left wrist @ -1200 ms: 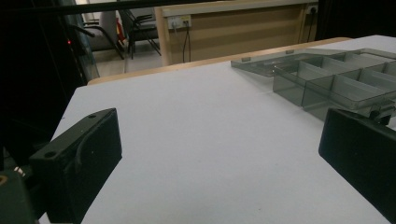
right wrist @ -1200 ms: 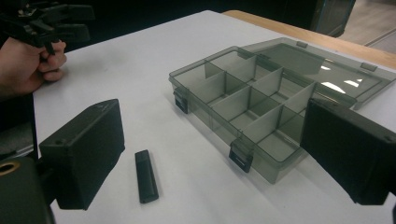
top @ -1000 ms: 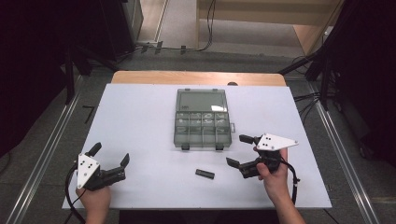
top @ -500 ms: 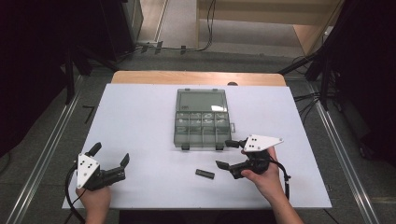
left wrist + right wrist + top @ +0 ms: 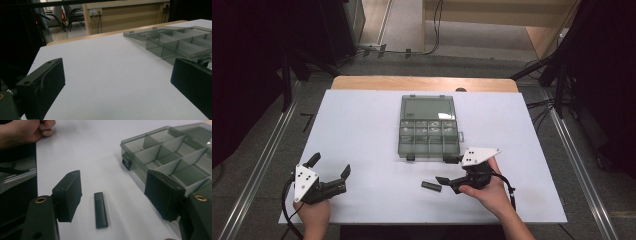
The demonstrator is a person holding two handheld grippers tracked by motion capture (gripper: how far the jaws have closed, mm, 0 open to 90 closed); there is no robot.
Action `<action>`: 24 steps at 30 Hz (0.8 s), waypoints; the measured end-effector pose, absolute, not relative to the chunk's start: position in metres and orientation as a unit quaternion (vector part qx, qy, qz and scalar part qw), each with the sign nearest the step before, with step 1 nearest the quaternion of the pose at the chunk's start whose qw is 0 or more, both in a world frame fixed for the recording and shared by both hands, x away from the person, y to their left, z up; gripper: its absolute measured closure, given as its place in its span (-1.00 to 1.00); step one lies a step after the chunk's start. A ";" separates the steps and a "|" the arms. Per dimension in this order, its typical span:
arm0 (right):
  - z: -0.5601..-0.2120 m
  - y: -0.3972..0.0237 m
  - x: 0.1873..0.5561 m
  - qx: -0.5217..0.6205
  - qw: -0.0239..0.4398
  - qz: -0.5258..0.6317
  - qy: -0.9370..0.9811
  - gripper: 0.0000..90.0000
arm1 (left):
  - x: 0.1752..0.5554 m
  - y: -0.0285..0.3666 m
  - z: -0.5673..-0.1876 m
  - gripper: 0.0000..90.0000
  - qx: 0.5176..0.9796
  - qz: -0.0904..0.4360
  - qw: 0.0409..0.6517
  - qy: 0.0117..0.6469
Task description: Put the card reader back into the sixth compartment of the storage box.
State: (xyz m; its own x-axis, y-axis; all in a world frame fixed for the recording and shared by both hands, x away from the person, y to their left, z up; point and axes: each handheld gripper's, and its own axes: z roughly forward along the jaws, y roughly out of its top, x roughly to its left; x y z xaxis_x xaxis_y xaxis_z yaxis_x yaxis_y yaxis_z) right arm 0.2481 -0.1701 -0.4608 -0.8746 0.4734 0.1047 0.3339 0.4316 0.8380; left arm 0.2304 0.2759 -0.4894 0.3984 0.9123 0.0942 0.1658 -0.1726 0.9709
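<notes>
- At the near left corner of the table, the left gripper rests with its 2 jaws spread and nothing between them, well apart from the work.
- Ahead and to its right sits the open compartment box.
- Just ahead of the right gripper, between its 2 parted jaws, lies the small black stick, its long axis running along the gripper's reach, so the right hand is clearly nearer.

Smoky translucent plastic organizer box, matt black stick, smooth matt white table.
</notes>
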 end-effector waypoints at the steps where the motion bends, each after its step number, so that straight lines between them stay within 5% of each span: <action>1: -0.462 -0.169 0.248 0.240 0.076 0.470 0.846 -0.32 | 0.230 0.276 -0.489 -1.00 0.669 0.372 0.501 0.403; 24: -0.481 -0.140 0.251 0.219 0.046 0.376 0.899 0.31 | 0.231 0.276 -0.489 -1.00 0.669 0.372 0.502 0.402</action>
